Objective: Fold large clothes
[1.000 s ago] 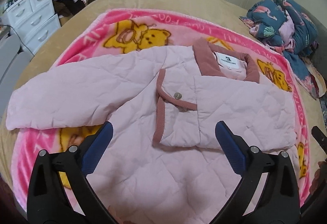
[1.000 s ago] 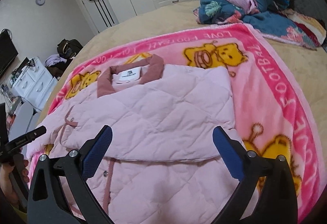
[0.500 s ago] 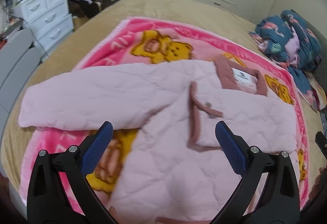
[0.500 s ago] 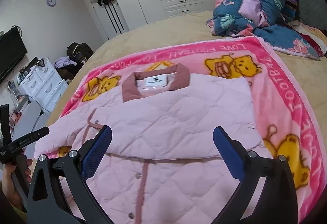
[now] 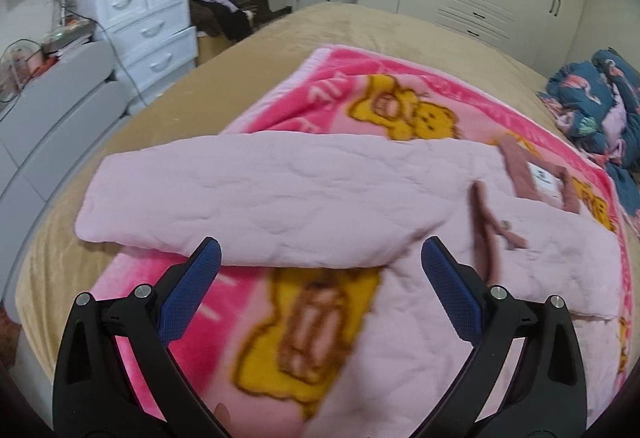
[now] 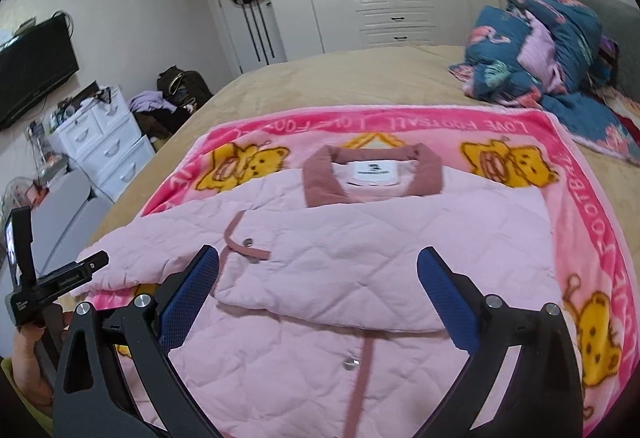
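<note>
A pale pink quilted jacket with a dusty-rose collar lies face up on a pink bear-print blanket. Its right sleeve is folded across the chest. The left sleeve stretches out flat toward the bed's left edge. My left gripper hovers open just short of that sleeve, nothing between its blue pads. My right gripper hangs open above the jacket's front placket, holding nothing. In the right wrist view the left gripper's body shows at the far left in a hand.
The blanket covers a tan bed. A heap of blue flamingo-print bedding sits at the far right. White drawers and a grey bench stand left of the bed. Wardrobes line the back wall.
My left gripper has swung left, from over the jacket's chest to face the outstretched left sleeve. My right gripper has pulled back slightly. Both stayed open.
</note>
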